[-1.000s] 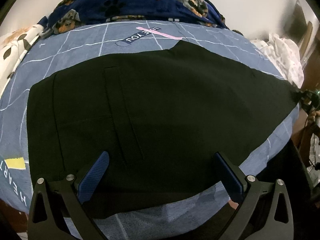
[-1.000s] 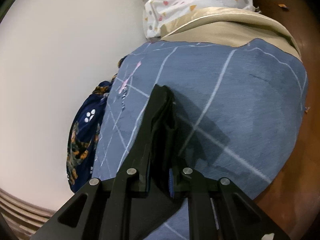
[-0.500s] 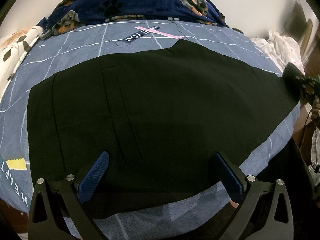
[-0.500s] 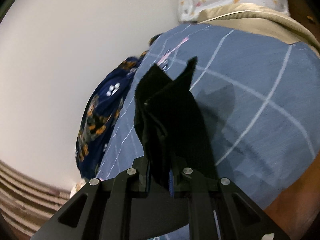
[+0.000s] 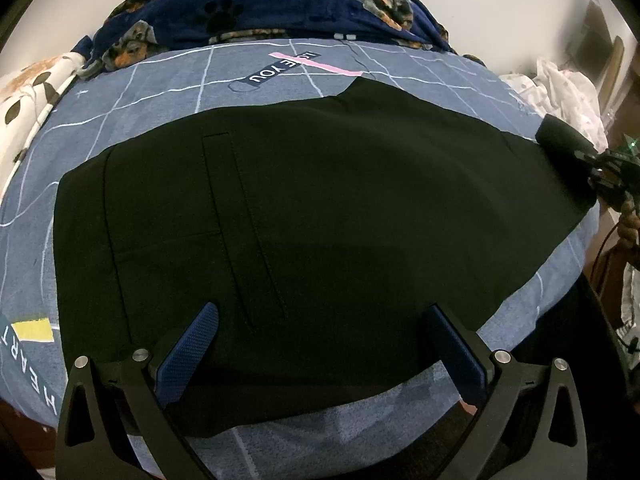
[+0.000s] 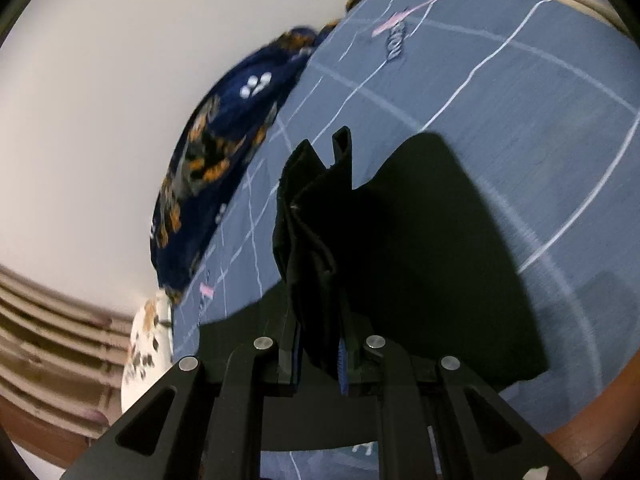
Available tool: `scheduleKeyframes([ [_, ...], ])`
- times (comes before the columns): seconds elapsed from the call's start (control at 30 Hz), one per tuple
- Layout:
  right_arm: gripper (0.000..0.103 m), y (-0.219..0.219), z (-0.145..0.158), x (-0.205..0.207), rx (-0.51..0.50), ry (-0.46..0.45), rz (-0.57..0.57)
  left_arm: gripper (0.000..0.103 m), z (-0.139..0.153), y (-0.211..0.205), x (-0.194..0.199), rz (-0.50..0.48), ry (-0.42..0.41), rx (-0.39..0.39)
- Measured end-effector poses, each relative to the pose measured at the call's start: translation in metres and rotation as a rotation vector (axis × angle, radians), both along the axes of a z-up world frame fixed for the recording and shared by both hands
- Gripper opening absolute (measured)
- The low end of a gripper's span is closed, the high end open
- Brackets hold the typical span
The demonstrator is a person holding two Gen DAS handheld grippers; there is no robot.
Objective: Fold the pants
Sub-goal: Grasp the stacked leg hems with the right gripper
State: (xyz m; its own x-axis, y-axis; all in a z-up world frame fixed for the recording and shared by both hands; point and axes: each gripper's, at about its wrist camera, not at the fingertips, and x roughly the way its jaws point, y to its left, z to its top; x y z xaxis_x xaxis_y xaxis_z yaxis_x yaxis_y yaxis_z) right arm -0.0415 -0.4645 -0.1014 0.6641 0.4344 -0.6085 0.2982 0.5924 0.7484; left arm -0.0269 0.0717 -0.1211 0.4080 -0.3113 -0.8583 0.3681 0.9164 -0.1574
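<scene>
Black pants [image 5: 320,216] lie flat across a blue-grey bed sheet [image 5: 160,88], waistband and a back pocket at the left. My left gripper [image 5: 320,344] is open and hovers just over the near edge of the pants. My right gripper [image 6: 318,356] is shut on the bunched leg end of the pants [image 6: 316,240] and holds it lifted off the sheet. That lifted end and the right gripper also show at the far right of the left wrist view [image 5: 564,140].
A navy dog-print blanket [image 5: 272,0] lies along the far side by the wall. A spotted white pillow [image 5: 24,96] is at the left. White clothes [image 5: 560,84] are heaped at the right. Brown floor shows past the bed's edge [image 6: 592,432].
My right gripper has lifted the leg end off the sheet and carried it up and toward the waist. The left gripper has stayed put.
</scene>
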Motion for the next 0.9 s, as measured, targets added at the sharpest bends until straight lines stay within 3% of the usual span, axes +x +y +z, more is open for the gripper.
scheduleKeyframes([
  [0.9,0.012,0.08,-0.008,0.013,-0.069,0.038,0.196,0.103,0.0,-0.002,0.0,-0.002,0.0,0.005],
])
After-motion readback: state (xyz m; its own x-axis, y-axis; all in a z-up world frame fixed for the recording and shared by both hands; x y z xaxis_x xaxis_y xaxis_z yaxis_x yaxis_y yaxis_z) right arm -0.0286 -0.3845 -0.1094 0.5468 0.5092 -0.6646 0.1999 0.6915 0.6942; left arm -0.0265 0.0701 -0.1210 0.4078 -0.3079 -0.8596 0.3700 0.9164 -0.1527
